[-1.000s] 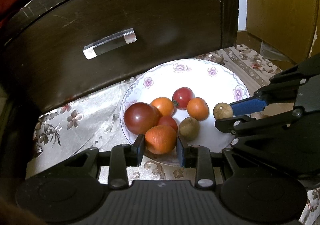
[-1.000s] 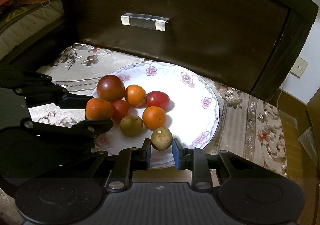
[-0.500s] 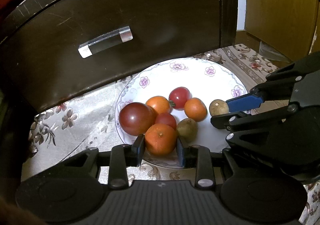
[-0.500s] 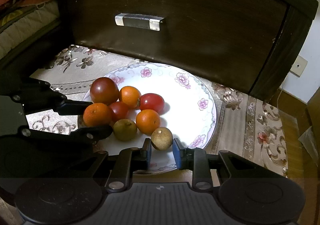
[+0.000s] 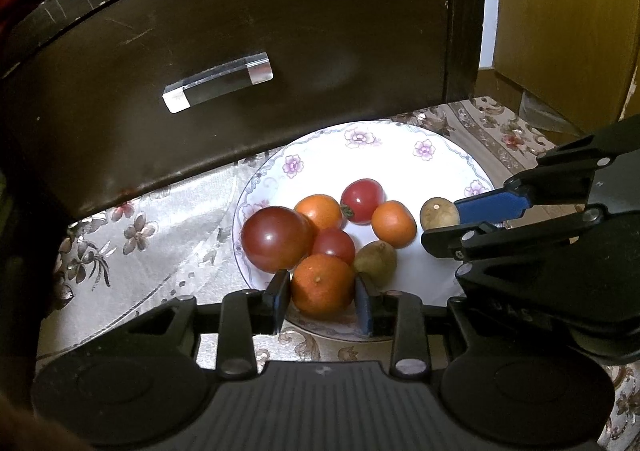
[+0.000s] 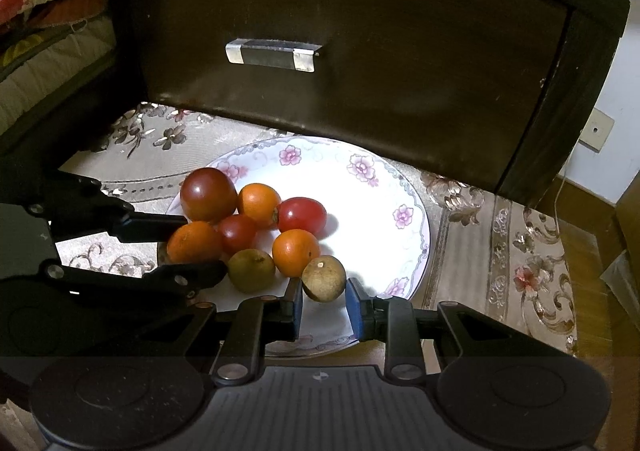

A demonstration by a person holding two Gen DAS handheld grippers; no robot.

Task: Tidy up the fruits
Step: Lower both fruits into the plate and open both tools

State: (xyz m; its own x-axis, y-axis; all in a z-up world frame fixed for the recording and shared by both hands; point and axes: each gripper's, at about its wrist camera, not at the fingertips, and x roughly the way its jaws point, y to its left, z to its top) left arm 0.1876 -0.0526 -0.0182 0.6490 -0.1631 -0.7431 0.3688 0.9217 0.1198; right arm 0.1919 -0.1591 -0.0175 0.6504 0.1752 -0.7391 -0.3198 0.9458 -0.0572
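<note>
white floral-rimmed china plate (image 5: 440, 155) holding seven small fruits, on a patterned cloth before a dark wooden drawer front (image 5: 280, 31).
dark red tomato (image 5: 276, 239) at nine o'clock; left gripper (image 5: 322, 297) narrow around the orange mandarin (image 5: 322, 283) at six; right gripper (image 6: 322, 305) narrow around the brown round longan (image 6: 323, 278) at four.

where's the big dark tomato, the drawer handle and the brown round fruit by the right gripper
big dark tomato (image 5: 277, 238), left wrist view, glossy front
drawer handle (image 5: 218, 82), left wrist view, middle of the clear bar
brown round fruit (image 6: 323, 277), right wrist view, its front face
</note>
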